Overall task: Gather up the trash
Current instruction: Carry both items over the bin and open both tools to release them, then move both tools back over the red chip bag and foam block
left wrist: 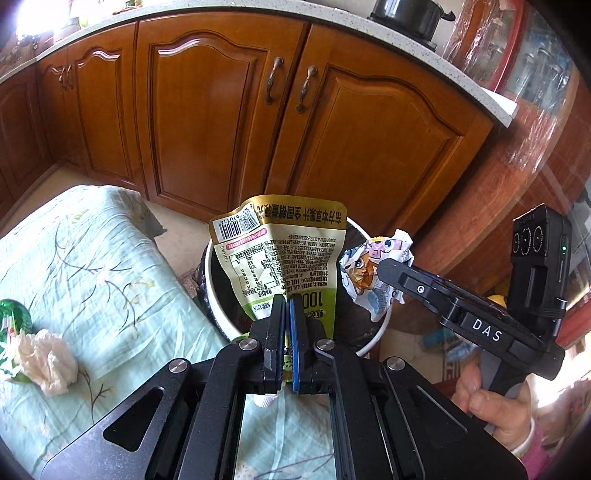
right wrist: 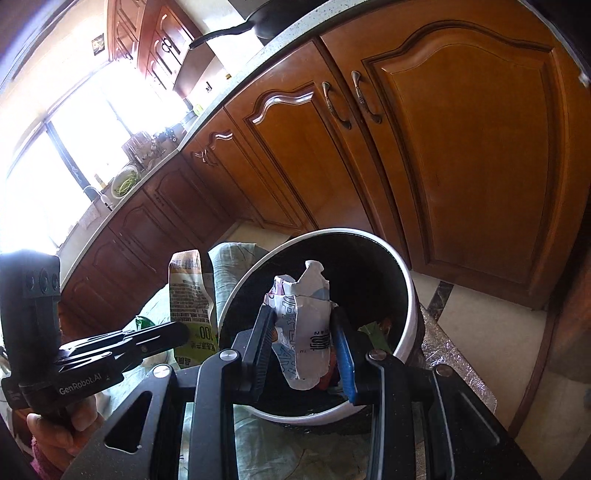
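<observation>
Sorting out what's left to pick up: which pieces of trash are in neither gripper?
The white crumpled tissue and green wrapper lie loose on the tablecloth; the juice pouch and cartoon wrapper are each clamped.

Wooden cabinet doors (left wrist: 207, 122), black pot (left wrist: 406, 14) on speckled countertop (left wrist: 476, 92), floral tablecloth (left wrist: 92, 258).

Wooden cabinets (left wrist: 207, 110) under a speckled countertop (left wrist: 443, 70); bright window (right wrist: 74, 122).

pouch (left wrist: 284, 254) green-gold | bin (right wrist: 406, 291) white-rimmed, black | tablecloth (left wrist: 92, 258) mint, twig-patterned
</observation>
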`<state>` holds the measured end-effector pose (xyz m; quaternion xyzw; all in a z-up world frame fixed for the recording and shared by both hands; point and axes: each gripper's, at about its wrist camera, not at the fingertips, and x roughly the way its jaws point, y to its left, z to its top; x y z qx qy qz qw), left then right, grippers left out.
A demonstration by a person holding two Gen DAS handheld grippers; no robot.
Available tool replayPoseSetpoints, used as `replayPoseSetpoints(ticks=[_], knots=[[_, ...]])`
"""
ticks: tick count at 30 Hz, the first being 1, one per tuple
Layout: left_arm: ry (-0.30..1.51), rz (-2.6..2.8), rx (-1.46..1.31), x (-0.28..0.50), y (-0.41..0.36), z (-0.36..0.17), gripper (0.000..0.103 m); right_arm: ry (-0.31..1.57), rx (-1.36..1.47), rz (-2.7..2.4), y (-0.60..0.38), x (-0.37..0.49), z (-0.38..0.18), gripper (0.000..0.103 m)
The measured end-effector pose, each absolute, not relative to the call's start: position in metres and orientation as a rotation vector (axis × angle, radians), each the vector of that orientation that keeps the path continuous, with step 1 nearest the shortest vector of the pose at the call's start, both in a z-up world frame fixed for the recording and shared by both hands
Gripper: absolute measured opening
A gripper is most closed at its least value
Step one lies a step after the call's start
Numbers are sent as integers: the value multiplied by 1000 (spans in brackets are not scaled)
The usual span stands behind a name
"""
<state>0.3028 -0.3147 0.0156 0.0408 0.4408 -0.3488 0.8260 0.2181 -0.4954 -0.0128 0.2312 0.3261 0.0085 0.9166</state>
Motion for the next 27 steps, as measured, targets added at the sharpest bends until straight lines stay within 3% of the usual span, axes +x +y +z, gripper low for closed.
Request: replayPoseSetpoints(ticks=[12, 15, 17, 21, 27], knots=[[976, -726, 116, 317, -339, 4, 2, 710, 470, -2, -505, 225, -22, 33], [987, -712, 111, 320, -342, 2, 2, 721, 473, -5, -505, 228, -24, 38], [1000, -714, 97, 323, -343, 0, 2, 722, 485, -7, -507, 230, -25, 47], [1009, -725, 67, 325, -341, -2, 5, 717, 503, -8, -510, 231, -26, 53], [983, -734, 40, 321, -332, 4, 18, 690, 531, -18, -512, 221, -24, 61]])
